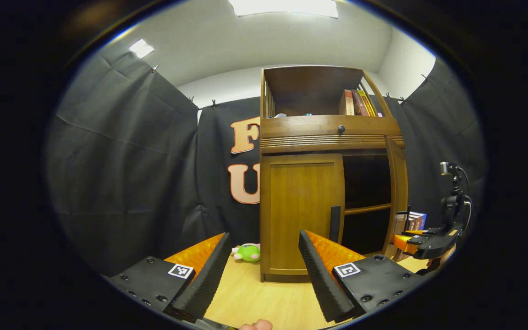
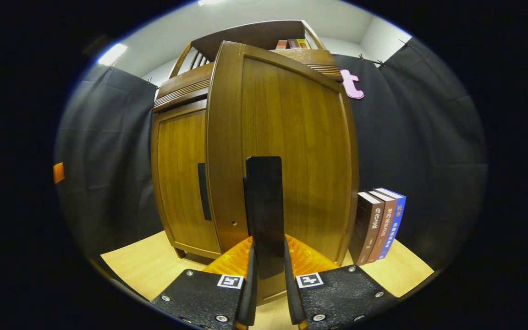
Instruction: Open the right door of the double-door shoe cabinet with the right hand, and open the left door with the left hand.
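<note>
Brown wooden double-door shoe cabinet [image 1: 319,137] stands upright, its right door [image 2: 287,151] swung outward. Right gripper [image 2: 267,275] clamps that door's vertical black handle [image 2: 264,206]; left gripper [image 1: 264,270] gapes wide facing the closed left door [image 1: 300,206].

left door [image 1: 300,213] is shut with bare floor [image 1: 264,298] in front; green plush toy [image 1: 248,252] sits left of it; books [image 2: 380,224] crowd the swung-out right door [image 2: 287,151]

Staged recording booth, not a lived-in home: black cloth walls [image 1: 122,156] clipped up below a white ceiling [image 1: 245,41]; panel light [image 1: 284,7] overhead; wooden cabinet [image 1: 300,215] on a pale board floor [image 1: 255,298]; books [image 2: 381,224]; plush toy [image 1: 248,252].
</note>
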The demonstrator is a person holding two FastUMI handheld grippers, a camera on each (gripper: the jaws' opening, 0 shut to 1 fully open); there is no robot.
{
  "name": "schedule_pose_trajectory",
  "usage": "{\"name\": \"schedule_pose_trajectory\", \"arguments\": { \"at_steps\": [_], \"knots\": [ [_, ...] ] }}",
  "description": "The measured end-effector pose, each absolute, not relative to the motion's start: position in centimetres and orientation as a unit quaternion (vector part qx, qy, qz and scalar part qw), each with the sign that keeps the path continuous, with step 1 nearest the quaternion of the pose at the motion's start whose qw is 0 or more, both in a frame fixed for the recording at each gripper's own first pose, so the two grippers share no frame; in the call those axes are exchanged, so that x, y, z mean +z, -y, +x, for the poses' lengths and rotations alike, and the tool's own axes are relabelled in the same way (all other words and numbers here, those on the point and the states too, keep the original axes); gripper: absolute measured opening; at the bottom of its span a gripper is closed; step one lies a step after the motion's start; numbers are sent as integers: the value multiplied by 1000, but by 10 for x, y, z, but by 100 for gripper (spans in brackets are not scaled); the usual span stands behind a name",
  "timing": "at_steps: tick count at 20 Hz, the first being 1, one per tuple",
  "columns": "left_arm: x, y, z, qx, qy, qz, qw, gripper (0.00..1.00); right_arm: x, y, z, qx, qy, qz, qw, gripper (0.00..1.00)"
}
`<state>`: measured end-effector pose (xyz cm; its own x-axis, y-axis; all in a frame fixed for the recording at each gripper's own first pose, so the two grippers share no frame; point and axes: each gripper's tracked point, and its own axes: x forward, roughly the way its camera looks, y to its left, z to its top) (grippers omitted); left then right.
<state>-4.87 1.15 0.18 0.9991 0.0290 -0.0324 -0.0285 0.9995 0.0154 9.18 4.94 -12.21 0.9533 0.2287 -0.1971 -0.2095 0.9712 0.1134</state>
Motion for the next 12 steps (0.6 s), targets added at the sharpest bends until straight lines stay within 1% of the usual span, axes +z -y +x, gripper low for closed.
{"name": "schedule_pose_trajectory", "arguments": {
  "at_steps": [2, 4, 5, 6, 7, 8, 9, 10, 11, 12],
  "knots": [
    [-1, 3, -46, 1, -19, 5, 1000, 95, -119, -33, 81, 101, -104, 54, 988, 36],
    [-4, 18, -45, -15, -22, 3, 1000, 95, -118, -11, 73, 85, -106, 67, 988, 18],
    [-5, 26, -43, -23, -23, 2, 999, 95, -118, 1, 70, 77, -106, 69, 989, 25],
    [-5, 34, -42, -32, -23, 1, 999, 95, -118, 12, 67, 67, -106, 65, 990, 25],
    [-6, 43, -42, -41, -24, 1, 999, 95, -117, 24, 64, 55, -105, 59, 991, 14],
    [-6, 50, -41, -49, -24, 1, 999, 95, -117, 36, 61, 41, -107, 53, 992, 29],
    [-6, 58, -41, -57, -24, 1, 998, 95, -117, 48, 59, 30, -107, 52, 992, 28],
    [-5, 65, -40, -64, -23, 0, 998, 95, -118, 59, 58, 21, -109, 50, 993, 15],
    [-5, 72, -42, -69, -22, -1, 997, 95, -117, 66, 56, 16, -110, 50, 993, 13],
    [-4, 77, -43, -74, -22, -2, 997, 95, -117, 77, 56, 9, -110, 48, 993, 0]
  ]
}}
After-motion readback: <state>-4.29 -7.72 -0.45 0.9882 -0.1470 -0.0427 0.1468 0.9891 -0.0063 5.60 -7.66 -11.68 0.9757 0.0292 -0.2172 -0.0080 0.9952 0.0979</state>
